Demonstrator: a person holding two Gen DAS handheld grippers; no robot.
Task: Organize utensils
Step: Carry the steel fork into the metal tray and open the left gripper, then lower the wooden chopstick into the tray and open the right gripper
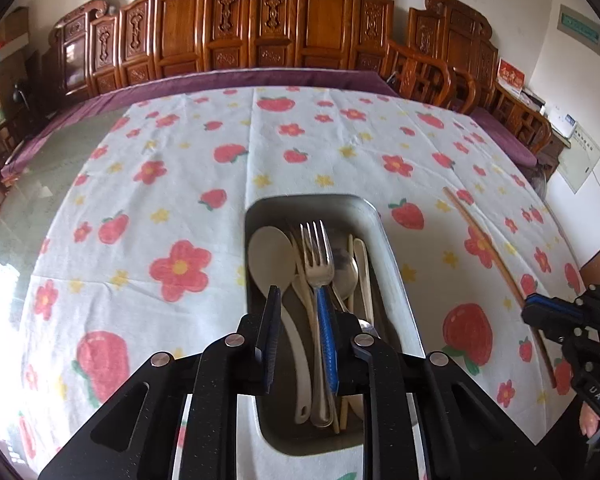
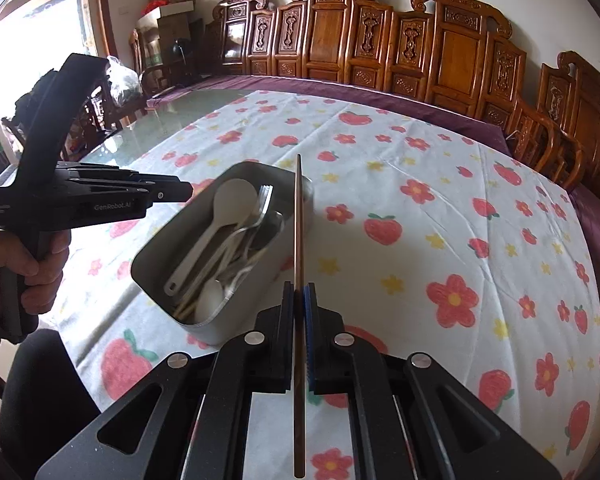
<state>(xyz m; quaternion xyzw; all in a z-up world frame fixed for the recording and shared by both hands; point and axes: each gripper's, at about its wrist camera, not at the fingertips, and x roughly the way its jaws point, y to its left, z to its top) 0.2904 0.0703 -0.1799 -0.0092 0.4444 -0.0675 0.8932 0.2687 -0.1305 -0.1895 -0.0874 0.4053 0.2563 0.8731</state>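
Note:
A grey metal tray (image 1: 396, 276) (image 2: 156, 256) holds a white spoon (image 1: 270, 264), a steel fork (image 1: 318, 256), a steel spoon and pale sticks. My left gripper (image 1: 298, 300) hovers open just above the tray, its jaws either side of the utensil handles, holding nothing. My right gripper (image 2: 299, 292) is shut on a brown chopstick (image 2: 299, 220), which points forward, past the tray's right rim. In the left wrist view the chopstick (image 1: 488, 248) runs along the cloth to the right gripper (image 1: 540, 312).
A white tablecloth (image 2: 420, 240) with red flowers and strawberries covers the glass table. Carved wooden chairs (image 1: 260, 32) line the far side and right. My left gripper body (image 2: 84, 196) sits left of the tray.

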